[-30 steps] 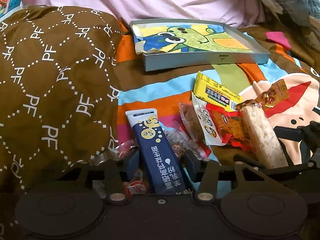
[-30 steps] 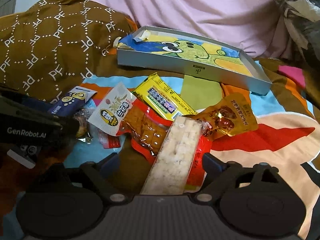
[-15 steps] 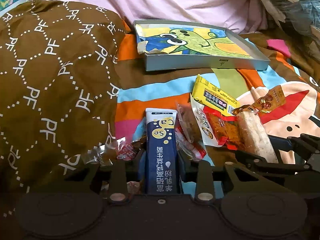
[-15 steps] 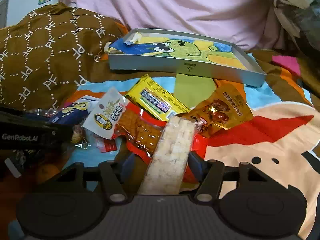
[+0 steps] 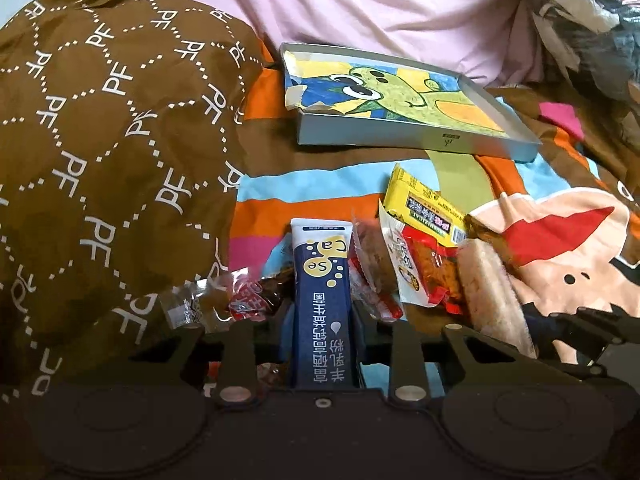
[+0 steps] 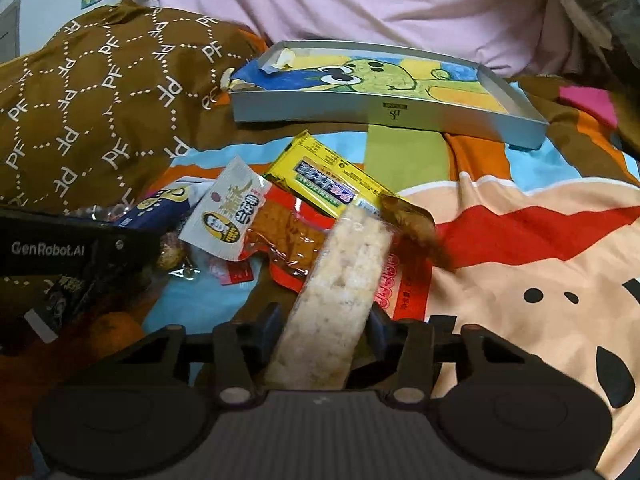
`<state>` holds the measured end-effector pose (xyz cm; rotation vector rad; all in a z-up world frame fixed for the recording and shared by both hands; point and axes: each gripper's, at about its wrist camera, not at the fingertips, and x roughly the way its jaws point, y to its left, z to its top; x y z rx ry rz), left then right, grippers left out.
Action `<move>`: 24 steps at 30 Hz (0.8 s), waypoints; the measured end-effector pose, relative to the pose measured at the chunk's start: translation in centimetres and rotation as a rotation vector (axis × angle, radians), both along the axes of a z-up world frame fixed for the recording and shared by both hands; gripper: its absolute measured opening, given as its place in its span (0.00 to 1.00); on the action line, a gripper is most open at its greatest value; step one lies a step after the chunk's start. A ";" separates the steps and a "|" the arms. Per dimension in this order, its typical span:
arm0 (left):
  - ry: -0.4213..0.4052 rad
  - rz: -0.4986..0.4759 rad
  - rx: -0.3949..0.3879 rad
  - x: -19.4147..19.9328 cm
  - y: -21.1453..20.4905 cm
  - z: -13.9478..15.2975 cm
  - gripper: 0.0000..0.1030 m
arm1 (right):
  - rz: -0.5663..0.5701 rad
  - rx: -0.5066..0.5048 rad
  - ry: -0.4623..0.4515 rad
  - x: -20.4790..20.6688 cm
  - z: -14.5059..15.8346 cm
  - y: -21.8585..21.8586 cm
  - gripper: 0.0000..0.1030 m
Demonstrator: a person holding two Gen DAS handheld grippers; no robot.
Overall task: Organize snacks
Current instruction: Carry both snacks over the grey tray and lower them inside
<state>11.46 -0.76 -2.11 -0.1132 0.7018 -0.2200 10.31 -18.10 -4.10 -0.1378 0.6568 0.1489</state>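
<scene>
My left gripper [image 5: 322,316] is shut on a dark blue stick pack [image 5: 322,280] with white end and yellow dots. My right gripper [image 6: 322,332] is shut on a pale rice cracker bar [image 6: 340,288] in clear wrap. Between them on the bedspread lie a yellow packet [image 6: 324,184], a red and white tofu snack pack [image 6: 256,224] and a brown packet [image 6: 416,224]. Small wrapped candies [image 5: 236,296] sit left of the blue pack. A shallow grey box [image 5: 400,136] lined with a green cartoon drawing stands behind the pile.
A brown quilt [image 5: 100,140] printed with "PF" rises at the left. A pink sheet [image 5: 380,4] lies behind the box. The left gripper's black body [image 6: 60,246] shows at the left in the right wrist view. The striped cartoon bedspread [image 6: 540,260] stretches right.
Both grippers have closed, the left on the blue stick pack and the right on the rice cracker bar. Both have lifted and tilted up slightly.
</scene>
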 end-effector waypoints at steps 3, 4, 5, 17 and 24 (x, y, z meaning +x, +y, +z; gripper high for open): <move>-0.006 0.011 -0.013 -0.2 0.0 0.0 0.30 | 0.001 0.001 -0.003 -0.3 0.1 -0.1 0.41; -0.008 0.015 -0.017 -0.3 0.1 0.0 0.30 | 0.002 0.000 -0.004 -0.5 0.1 -0.1 0.41; -0.012 0.021 -0.023 -0.5 0.1 0.0 0.30 | 0.005 -0.002 -0.006 -0.7 0.2 -0.1 0.40; -0.089 0.025 -0.044 -3.0 -1.0 0.6 0.29 | 0.111 -0.050 -0.087 -4.4 1.1 -0.5 0.35; -0.159 0.023 -0.111 -3.8 -0.7 1.7 0.30 | 0.158 -0.209 -0.270 -5.3 3.3 -0.3 0.35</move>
